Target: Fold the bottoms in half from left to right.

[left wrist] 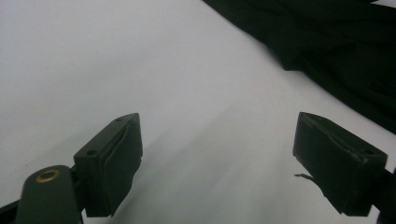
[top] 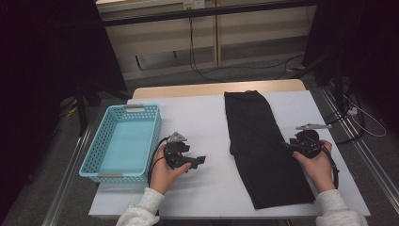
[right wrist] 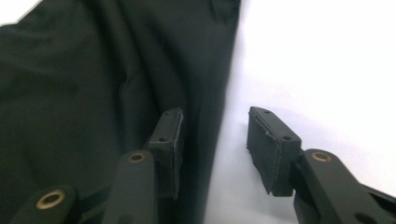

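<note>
The long black folded cloth garment (top: pixel 263 150) lay lengthwise toward the white worktop's (top: pixel 207 117) right edge. The right hand-held gripper (right wrist: pixel 215 140), half open and empty, straddled its right hem; it would best close low, pinching every layer. The left hand-held gripper (left wrist: pixel 217 158) stood wide open, empty.

Free room, desk (top: pixel 207 113): wide bare strip lying btwn blue basket (top: pixel 123 141) and black garment (top: pixel 263 150); left tongs (top: pixel 200 160) sitting in it, nothing btwn jaws. Narrow bare margin running along garment's right edge; right tongs (right wrist: pixel 215 144) straddling that edge, jaws apart. Obstacles: basket walls blocking desk's left side; garment covering centre-right, front to back.
</note>
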A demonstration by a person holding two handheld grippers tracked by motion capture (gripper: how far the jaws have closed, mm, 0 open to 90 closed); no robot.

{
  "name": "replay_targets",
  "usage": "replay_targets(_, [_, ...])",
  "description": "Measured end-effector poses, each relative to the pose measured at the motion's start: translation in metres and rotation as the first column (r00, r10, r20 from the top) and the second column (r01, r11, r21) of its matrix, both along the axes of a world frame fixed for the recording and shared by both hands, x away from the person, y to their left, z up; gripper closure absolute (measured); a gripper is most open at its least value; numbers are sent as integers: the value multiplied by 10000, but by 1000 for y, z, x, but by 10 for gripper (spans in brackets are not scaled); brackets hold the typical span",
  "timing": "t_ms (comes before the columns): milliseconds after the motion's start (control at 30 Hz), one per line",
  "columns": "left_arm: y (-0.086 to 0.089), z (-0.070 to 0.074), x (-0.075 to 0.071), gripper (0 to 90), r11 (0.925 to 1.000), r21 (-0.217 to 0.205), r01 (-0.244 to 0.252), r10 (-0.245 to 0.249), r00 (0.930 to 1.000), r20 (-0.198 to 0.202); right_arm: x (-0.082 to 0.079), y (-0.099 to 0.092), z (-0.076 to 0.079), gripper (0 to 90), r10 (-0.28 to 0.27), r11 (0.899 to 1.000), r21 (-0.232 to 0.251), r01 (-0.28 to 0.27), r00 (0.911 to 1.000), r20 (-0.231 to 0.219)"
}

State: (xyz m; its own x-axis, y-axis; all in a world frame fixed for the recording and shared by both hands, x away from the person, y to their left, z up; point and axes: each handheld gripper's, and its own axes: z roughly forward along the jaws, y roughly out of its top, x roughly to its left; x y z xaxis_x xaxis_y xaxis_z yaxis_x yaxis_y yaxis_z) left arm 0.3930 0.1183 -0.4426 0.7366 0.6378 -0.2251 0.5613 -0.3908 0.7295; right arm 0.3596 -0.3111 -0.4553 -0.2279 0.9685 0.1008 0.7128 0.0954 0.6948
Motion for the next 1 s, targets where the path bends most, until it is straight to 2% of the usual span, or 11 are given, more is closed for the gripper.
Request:
replay_targets(200, [-4,2,-1,157,9999,-85,81,-81,10000,-51,-1,12,-2,772,483,9988,28,-484,9987,174])
replay_targets(233, [-4,2,-1,157,9999,-63,92,-92,9999,-48,-1,12,-3,857,487,9985,233,-490,9987,142])
replay_targets(267, [-4,2,-1,157,9999,-78,110,-111,9999,-53,0,11,-3,876,570,9970,517,-574,9983,101])
replay_targets(367, [-3,2,-1,158,9999,-78,121,-121,9999,-1,1,11,-1,889,622,9969,484,-625,9980,76])
replay_targets(500, [-1,3,-1,159,9999,-113,65,-65,10000,56,1,-4,7,892,20,9974,724,-47,9993,384])
replay_targets(600, [0,3,-1,159,9999,-112,9,-9,10000,48,1,-12,7,891,-285,9987,439,262,9983,516])
replay_targets(667, [1,3,-1,159,10000,-95,27,-27,10000,13,3,-11,5,852,-158,9987,488,138,9990,419])
replay_targets(733, [1,4,-1,159,10000,-91,7,-7,10000,20,4,-7,5,730,-186,9998,23,185,9987,465])
replay_targets(800, [1,4,-1,159,9999,-103,-58,59,10000,67,4,-2,9,622,-248,9997,-39,252,9975,655])
replay_targets(867, [3,4,0,157,10000,-16,-26,26,10000,86,5,4,12,565,137,9998,-138,-126,9965,821])
replay_targets(1000, [4,5,0,152,9999,91,-103,101,9998,169,9,18,19,403,397,9988,-305,-372,9956,851])
